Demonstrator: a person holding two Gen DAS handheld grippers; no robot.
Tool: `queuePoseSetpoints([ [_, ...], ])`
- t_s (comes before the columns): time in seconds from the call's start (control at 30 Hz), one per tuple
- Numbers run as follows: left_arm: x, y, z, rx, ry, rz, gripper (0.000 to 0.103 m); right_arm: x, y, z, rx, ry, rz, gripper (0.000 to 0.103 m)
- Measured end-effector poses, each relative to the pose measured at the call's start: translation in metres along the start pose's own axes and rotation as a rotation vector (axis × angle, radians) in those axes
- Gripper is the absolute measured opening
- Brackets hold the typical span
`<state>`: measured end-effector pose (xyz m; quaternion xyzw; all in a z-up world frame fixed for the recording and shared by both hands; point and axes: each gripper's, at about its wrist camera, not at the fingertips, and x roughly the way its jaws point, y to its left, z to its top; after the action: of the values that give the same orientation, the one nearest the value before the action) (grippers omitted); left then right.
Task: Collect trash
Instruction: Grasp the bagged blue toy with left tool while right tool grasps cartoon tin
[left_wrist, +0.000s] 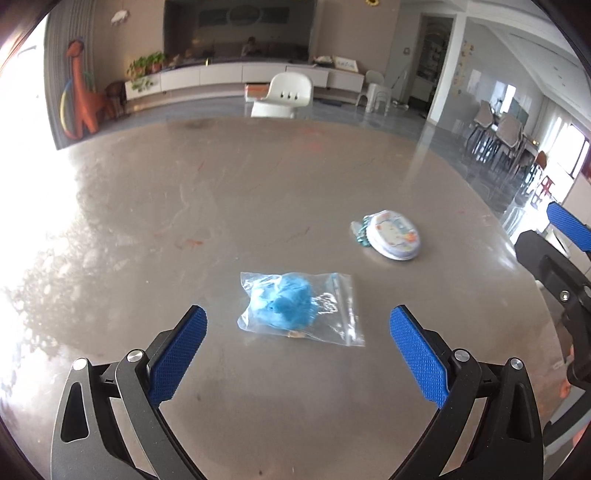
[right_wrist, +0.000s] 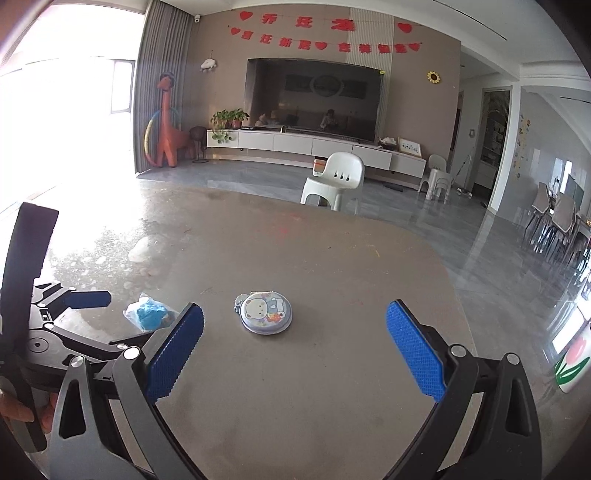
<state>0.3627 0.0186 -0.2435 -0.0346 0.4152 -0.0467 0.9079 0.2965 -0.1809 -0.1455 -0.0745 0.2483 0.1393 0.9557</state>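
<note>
A clear zip bag with a crumpled blue wad inside (left_wrist: 295, 304) lies on the grey table (left_wrist: 258, 192), just ahead of my left gripper (left_wrist: 297, 319), which is open and empty with the bag between the lines of its fingers. A round tin with a cartoon bear lid (left_wrist: 394, 239) lies further right. In the right wrist view the tin (right_wrist: 265, 312) sits ahead of my open, empty right gripper (right_wrist: 294, 317), and the bag (right_wrist: 149, 314) lies to the left, partly hidden by the left gripper (right_wrist: 88, 299).
The table's far edge (right_wrist: 332, 212) curves away ahead, its right edge (right_wrist: 458, 295) is close to the tin. A white plastic chair (right_wrist: 334, 181) stands beyond the table. The right gripper shows at the right edge of the left wrist view (left_wrist: 565, 225).
</note>
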Motion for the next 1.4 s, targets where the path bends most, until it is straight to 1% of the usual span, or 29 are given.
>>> queuePoseSetpoints([
  [0.07, 0.009, 0.001, -0.002, 0.006, 0.014, 0.015, 0.098, 0.007, 0.006, 0.000, -0.012, 0.010, 0.007, 0.098],
  [0.17, 0.019, 0.005, -0.001, -0.007, 0.047, -0.006, 0.098, 0.013, 0.011, 0.000, -0.029, 0.017, 0.011, 0.098],
  [0.27, 0.025, 0.010, 0.002, -0.018, 0.062, -0.016, 0.096, 0.018, 0.013, 0.001, -0.031, 0.022, 0.017, 0.098],
  [0.3, 0.026, 0.009, 0.003, -0.007, 0.057, -0.016, 0.085, 0.019, 0.013, 0.002, -0.030, 0.024, 0.021, 0.098],
  [0.33, 0.026, 0.007, 0.003, 0.015, 0.057, 0.006, 0.080, 0.021, 0.011, 0.003, -0.029, 0.027, 0.024, 0.098],
  [0.4, 0.029, 0.004, 0.003, 0.064, 0.061, 0.041, 0.061, 0.024, 0.010, 0.004, -0.026, 0.031, 0.024, 0.098],
  [0.47, 0.029, 0.005, 0.004, 0.079, 0.058, 0.039, 0.051, 0.027, 0.011, 0.003, -0.022, 0.039, 0.025, 0.098],
  [0.5, 0.028, 0.006, 0.004, 0.086, 0.055, 0.039, 0.041, 0.026, 0.010, 0.001, -0.020, 0.039, 0.026, 0.098],
  [0.53, 0.028, 0.007, 0.005, 0.094, 0.055, 0.033, 0.040, 0.027, 0.010, 0.002, -0.018, 0.042, 0.026, 0.098],
  [0.63, 0.021, 0.015, 0.007, 0.034, 0.052, -0.007, 0.038, 0.031, 0.014, 0.002, -0.020, 0.060, 0.028, 0.098],
  [0.7, 0.013, 0.014, 0.008, 0.063, 0.020, 0.022, 0.038, 0.039, 0.015, 0.002, -0.028, 0.088, 0.025, 0.098],
  [0.8, -0.001, 0.014, 0.013, 0.069, -0.029, 0.020, 0.038, 0.055, 0.020, 0.003, -0.029, 0.141, 0.022, 0.098],
  [0.87, -0.006, 0.016, 0.013, 0.078, -0.055, 0.032, 0.038, 0.066, 0.023, 0.003, -0.037, 0.167, 0.024, 0.098],
  [0.93, -0.005, 0.019, 0.012, 0.072, -0.055, 0.025, 0.038, 0.077, 0.026, 0.003, -0.050, 0.197, 0.030, 0.098],
  [1.0, -0.004, 0.020, 0.012, 0.065, -0.051, 0.019, 0.038, 0.082, 0.027, 0.006, -0.052, 0.201, 0.037, 0.098],
  [1.07, -0.004, 0.021, 0.013, 0.069, -0.061, 0.023, 0.038, 0.089, 0.028, 0.009, -0.055, 0.227, 0.037, 0.097],
  [1.1, -0.004, 0.020, 0.014, 0.074, -0.068, 0.026, 0.038, 0.094, 0.029, 0.010, -0.053, 0.248, 0.042, 0.095],
  [1.13, -0.005, 0.020, 0.015, 0.077, -0.073, 0.027, 0.038, 0.098, 0.028, 0.009, -0.051, 0.266, 0.048, 0.088],
  [1.17, -0.004, 0.021, 0.016, 0.077, -0.076, 0.026, 0.038, 0.102, 0.027, 0.009, -0.044, 0.288, 0.042, 0.078],
  [1.2, -0.004, 0.021, 0.017, 0.074, -0.077, 0.023, 0.038, 0.105, 0.025, 0.008, -0.035, 0.305, 0.040, 0.072],
  [1.23, -0.004, 0.021, 0.017, 0.072, -0.076, 0.022, 0.038, 0.110, 0.022, 0.006, -0.018, 0.335, 0.045, 0.059],
  [1.27, -0.004, 0.021, 0.017, 0.070, -0.075, 0.021, 0.038, 0.111, 0.018, 0.005, 0.001, 0.345, 0.048, 0.057],
  [1.3, -0.004, 0.022, 0.016, 0.067, -0.074, 0.019, 0.038, 0.112, 0.018, 0.005, 0.016, 0.354, 0.056, 0.057],
  [1.4, -0.005, 0.023, 0.011, 0.056, -0.068, 0.012, 0.038, 0.108, 0.018, 0.008, 0.019, 0.373, 0.070, 0.055],
])
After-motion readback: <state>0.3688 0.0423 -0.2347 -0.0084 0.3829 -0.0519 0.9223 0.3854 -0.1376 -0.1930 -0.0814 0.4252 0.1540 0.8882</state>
